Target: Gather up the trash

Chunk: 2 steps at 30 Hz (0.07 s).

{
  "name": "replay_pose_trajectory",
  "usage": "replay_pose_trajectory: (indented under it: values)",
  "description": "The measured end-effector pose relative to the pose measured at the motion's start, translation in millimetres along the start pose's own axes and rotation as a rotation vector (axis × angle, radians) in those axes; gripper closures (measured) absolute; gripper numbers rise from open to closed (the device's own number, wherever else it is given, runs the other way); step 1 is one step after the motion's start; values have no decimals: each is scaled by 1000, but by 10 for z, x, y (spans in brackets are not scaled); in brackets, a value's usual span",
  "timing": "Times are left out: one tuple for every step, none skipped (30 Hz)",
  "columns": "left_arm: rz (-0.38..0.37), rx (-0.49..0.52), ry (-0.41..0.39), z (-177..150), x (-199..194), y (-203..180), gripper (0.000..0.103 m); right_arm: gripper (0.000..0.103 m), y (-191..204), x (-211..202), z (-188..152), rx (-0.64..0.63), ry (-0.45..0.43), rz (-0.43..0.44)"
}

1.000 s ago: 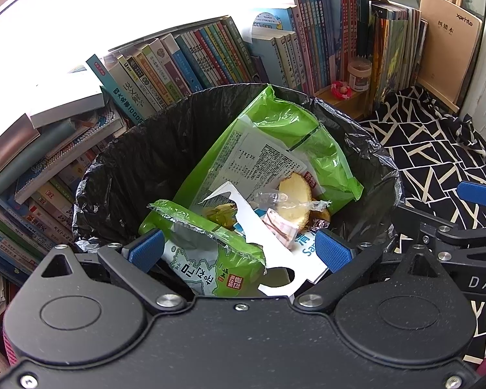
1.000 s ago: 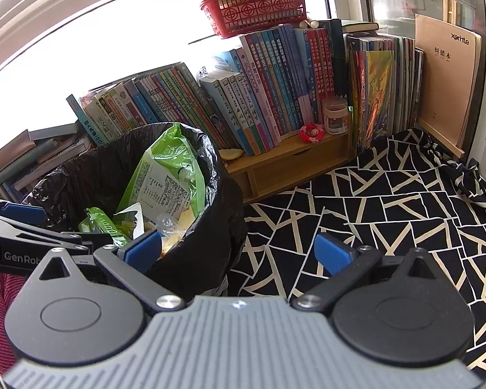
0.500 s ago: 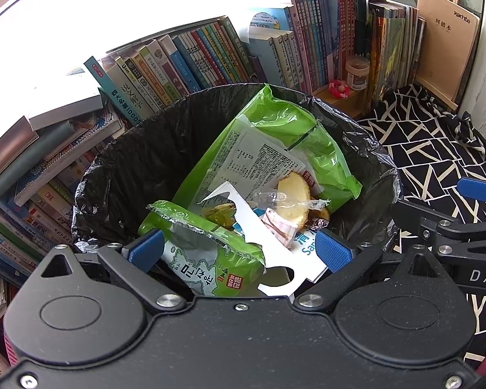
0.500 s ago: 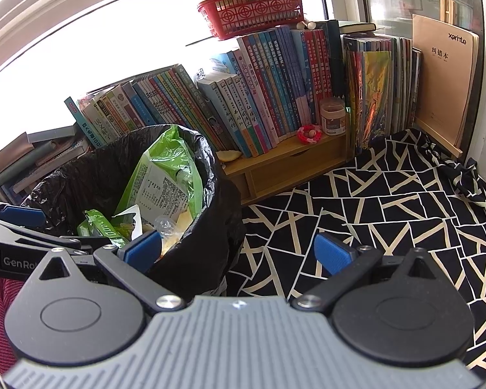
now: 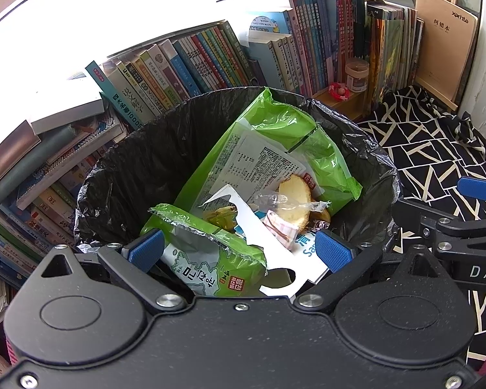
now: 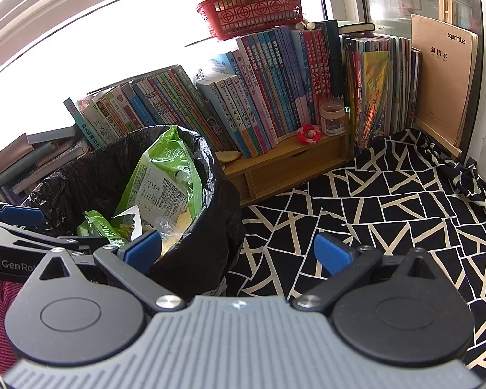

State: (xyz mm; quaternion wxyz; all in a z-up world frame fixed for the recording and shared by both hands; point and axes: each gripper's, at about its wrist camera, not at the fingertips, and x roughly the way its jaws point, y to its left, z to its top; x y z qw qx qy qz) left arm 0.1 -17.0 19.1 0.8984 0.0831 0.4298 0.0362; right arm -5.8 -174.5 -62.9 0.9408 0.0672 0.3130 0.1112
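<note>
The left gripper point(image 5: 239, 249) was wide open, holding nothing, above the round bin with its crinkly black bag point(image 5: 129, 168). Inside lay shiny green snack bags point(image 5: 285, 142), white card and a potato slice point(image 5: 295, 202). The right gripper point(image 6: 236, 253) was open too, over the black-and-cream cloth point(image 6: 388, 207).

Wrappers point(image 5: 269, 149) lie in the bin point(image 6: 191, 246); books point(image 6: 259, 94) stand behind it; cloth point(image 6: 388, 201) spreads to its right.
</note>
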Motion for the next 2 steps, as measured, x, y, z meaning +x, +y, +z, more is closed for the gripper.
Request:
replay_pose_trajectory:
  values:
    - [-2, -1, 0, 6, 2, 9, 4, 0, 2, -2, -1, 1, -2, -1]
    - [0, -1, 1, 0, -1, -2, 4, 0, 2, -3, -1, 3, -3, -2]
